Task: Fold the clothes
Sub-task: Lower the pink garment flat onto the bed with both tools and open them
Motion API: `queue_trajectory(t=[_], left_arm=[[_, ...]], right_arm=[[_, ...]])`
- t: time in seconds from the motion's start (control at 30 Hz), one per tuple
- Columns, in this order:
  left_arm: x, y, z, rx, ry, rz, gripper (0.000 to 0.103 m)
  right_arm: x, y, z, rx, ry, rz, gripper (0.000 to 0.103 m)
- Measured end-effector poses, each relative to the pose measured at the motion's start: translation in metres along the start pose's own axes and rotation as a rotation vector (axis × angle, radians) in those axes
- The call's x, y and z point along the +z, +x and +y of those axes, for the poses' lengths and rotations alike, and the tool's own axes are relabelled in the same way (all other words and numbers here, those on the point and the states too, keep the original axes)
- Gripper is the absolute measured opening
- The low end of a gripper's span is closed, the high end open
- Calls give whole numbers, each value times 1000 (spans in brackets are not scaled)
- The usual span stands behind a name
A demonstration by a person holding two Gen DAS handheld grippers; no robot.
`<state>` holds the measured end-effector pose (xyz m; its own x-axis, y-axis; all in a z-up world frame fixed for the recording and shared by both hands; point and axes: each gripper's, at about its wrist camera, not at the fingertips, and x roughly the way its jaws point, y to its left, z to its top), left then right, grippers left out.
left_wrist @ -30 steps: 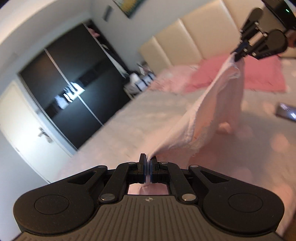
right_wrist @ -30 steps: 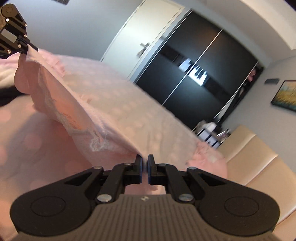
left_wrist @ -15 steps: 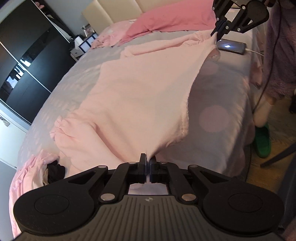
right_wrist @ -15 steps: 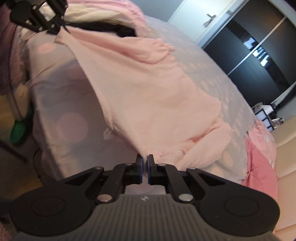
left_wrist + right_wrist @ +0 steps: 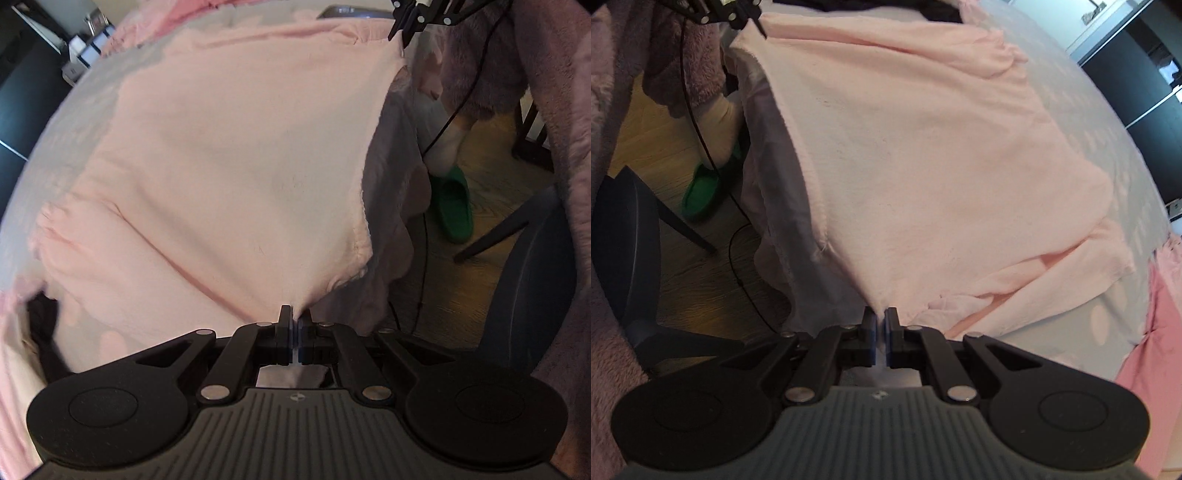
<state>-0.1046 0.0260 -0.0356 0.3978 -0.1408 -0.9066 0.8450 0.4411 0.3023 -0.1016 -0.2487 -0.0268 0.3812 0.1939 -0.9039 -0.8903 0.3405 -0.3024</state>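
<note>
Where half a second ago the pale pink garment (image 5: 236,155) hung slack between the two tools, it now lies spread flat across the grey dotted bedspread (image 5: 1100,110), its hem running along the bed's edge. The left gripper (image 5: 294,325) is pinched closed on one hem corner, cloth bunching between its fingers (image 5: 284,321). The right gripper (image 5: 881,325) clamps the other corner, its jaws a sliver apart with fabric between them. Each tool shows at the top of the other's view. A green slipper (image 5: 456,210) sits on the wooden floor beside the bed
</note>
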Motion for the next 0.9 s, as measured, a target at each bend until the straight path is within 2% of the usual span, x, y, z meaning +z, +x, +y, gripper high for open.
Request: queue_trajectory(t=[0.13,0.27,0.37,0.43,0.47,0.57,0.63,0.73,0.83,0.9], left_arm=[[-6,31,1,-47,-22,45,0],[-8,40,11,-50,-79,30,1],[-7,44,21,-81,-133,38,7],[-8,44,33,-114,-198,41,20],[-9,42,40,-132,-243,33,22],[-13,27,65,-203,-387,-21,24],[-16,12,86,-225,-498,-76,34],[-19,-10,121,-234,-628,-150,40],[-18,-23,154,-211,-692,-193,42],[-15,-25,175,-152,-709,-201,42]], right_arm=[[-7,29,8,11,18,25,5],[-10,44,7,19,48,37,6],[-12,48,4,25,68,46,9],[-12,48,3,33,81,46,26],[-12,47,2,34,86,41,38],[-14,40,-4,56,113,30,40],[-16,28,-16,72,171,7,40],[-14,2,-39,77,265,-50,47],[-8,-19,-67,38,310,-93,52],[-4,-28,-88,-6,343,-118,56]])
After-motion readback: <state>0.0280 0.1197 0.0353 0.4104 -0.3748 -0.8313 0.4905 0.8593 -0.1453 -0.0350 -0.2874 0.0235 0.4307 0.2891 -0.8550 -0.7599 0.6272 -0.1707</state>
